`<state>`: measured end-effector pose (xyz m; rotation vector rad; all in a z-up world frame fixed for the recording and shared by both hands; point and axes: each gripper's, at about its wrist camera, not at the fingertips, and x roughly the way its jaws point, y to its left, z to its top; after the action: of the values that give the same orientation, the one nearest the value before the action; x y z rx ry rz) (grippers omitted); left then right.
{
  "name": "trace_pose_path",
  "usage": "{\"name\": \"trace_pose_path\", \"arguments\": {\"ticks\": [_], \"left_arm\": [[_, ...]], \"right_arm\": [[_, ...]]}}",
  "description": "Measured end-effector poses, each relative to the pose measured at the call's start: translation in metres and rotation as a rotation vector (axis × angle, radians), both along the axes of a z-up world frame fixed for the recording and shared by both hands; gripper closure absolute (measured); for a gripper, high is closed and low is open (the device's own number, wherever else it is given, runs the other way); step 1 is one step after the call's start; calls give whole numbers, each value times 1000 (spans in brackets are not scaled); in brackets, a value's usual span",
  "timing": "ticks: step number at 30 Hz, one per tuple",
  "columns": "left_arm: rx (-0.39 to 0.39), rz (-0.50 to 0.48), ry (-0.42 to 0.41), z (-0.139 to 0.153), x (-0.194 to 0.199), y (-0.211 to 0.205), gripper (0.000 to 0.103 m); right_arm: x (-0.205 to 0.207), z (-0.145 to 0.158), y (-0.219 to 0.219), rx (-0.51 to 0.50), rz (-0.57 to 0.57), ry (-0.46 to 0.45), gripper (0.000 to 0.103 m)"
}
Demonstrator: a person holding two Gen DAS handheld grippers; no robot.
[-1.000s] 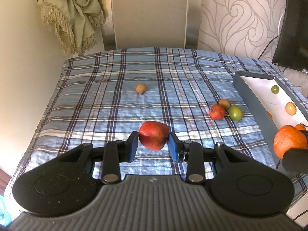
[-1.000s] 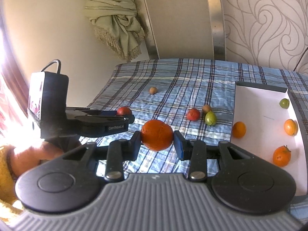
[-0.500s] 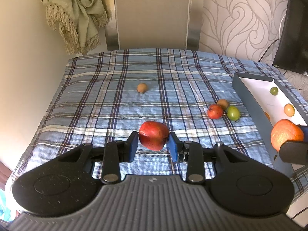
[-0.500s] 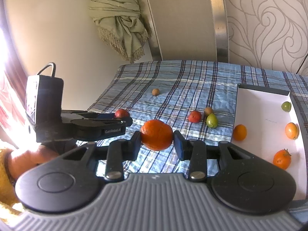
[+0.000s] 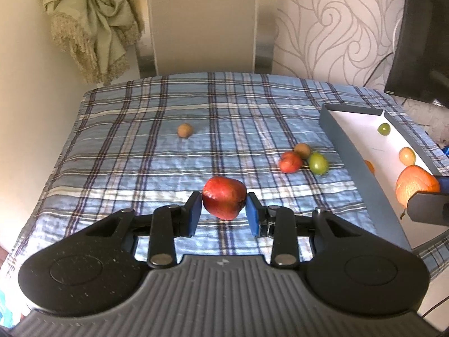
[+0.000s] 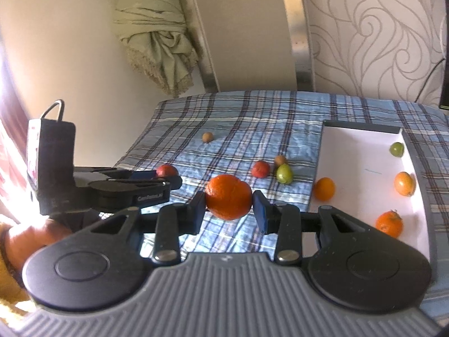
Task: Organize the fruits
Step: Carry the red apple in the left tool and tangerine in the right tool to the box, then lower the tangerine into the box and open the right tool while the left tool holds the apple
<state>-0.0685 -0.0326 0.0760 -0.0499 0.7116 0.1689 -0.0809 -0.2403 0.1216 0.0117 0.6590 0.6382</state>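
Observation:
My left gripper (image 5: 224, 210) is shut on a red apple (image 5: 224, 201), held above the plaid cloth. My right gripper (image 6: 228, 206) is shut on an orange (image 6: 228, 200), held above the cloth left of the grey tray (image 6: 320, 151); the orange also shows in the left wrist view (image 5: 415, 186). The tray with a white floor holds a green fruit (image 6: 396, 149) and three orange fruits (image 6: 324, 188). On the cloth lie a small red fruit (image 5: 290, 162), a brown fruit (image 5: 302, 149), a green fruit (image 5: 318, 163) and a lone brown fruit (image 5: 185, 130).
The plaid cloth (image 5: 140, 151) covers the table, which meets a wall on the left. A chair back (image 5: 204, 22) with draped green fabric (image 5: 92, 22) stands behind. A dark screen (image 5: 421, 36) hangs at the far right. The left gripper shows in the right wrist view (image 6: 112, 188).
Both grippers have risen and pulled back a little with their fruits still held. The fruits on the cloth and in the tray have not moved.

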Motion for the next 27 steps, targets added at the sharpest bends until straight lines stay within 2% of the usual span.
{"name": "trace_pose_path", "arguments": {"ticks": [14,20,27], "left_arm": [[-14,-91,-6,0,10,-31,63],[-11,-106,-11,3,9,-34,63],[-4,-116,-27,8,5,-34,63]], "right_arm": [[8,-10,-42,-16,-143,14,64],[24,-24,-61,-73,-238,0,63],[53,-41,-75,-110,-296,9,63]]}}
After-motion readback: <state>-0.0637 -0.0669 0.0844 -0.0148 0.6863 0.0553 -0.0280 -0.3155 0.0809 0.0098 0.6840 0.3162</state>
